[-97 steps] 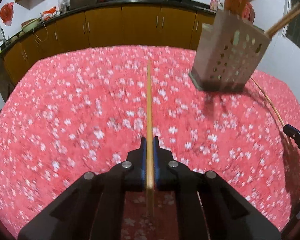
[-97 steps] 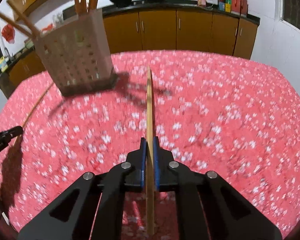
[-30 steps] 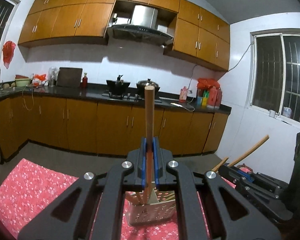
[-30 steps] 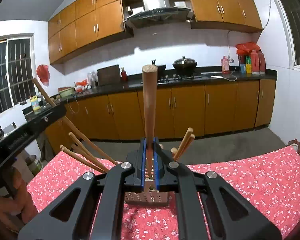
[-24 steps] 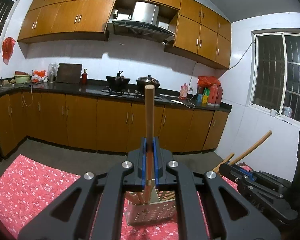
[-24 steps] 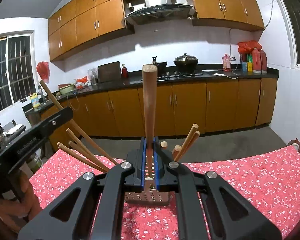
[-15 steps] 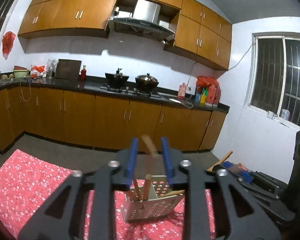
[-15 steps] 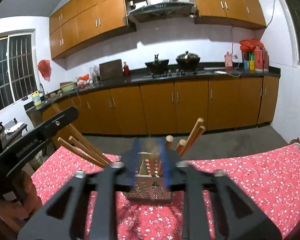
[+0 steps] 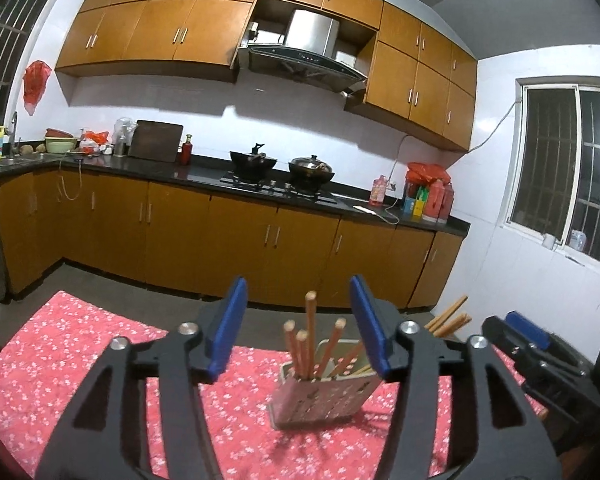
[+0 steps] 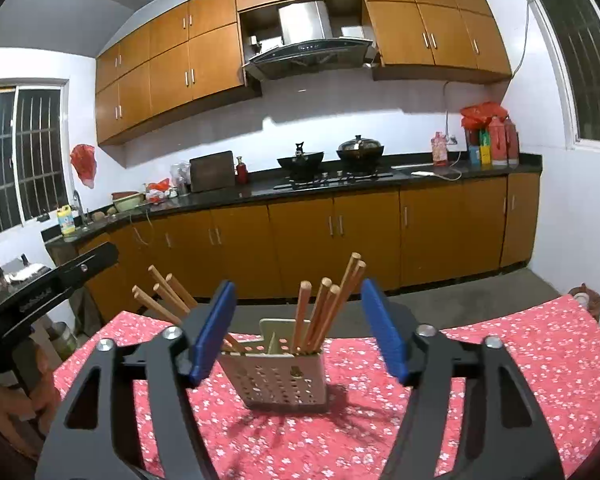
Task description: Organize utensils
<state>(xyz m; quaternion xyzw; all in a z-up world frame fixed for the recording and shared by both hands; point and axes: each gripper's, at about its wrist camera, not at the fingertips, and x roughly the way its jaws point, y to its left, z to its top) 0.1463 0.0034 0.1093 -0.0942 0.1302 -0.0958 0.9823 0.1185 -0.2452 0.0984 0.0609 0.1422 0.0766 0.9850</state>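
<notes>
A beige perforated utensil holder (image 9: 324,398) (image 10: 286,378) stands on the red floral tablecloth (image 9: 72,348) (image 10: 512,352). Several wooden chopsticks (image 9: 310,332) (image 10: 327,308) stand in it, some leaning out to the side. My left gripper (image 9: 298,322) is open and empty, just above and before the holder. My right gripper (image 10: 298,330) is open and empty, on the other side of the holder. The right gripper shows at the right edge of the left wrist view (image 9: 536,354); the left one shows at the left edge of the right wrist view (image 10: 52,284).
Behind the table runs a kitchen counter (image 9: 204,176) with orange cabinets, a stove with two pans (image 9: 282,162) and bottles (image 9: 428,196). A barred window (image 9: 568,176) is on the right wall. A hand (image 10: 8,396) holds the left gripper.
Both grippers have opened and let go of their chopsticks, which now stand in the holder. Before that, both lifted the chopsticks from the table to upright over the holder.
</notes>
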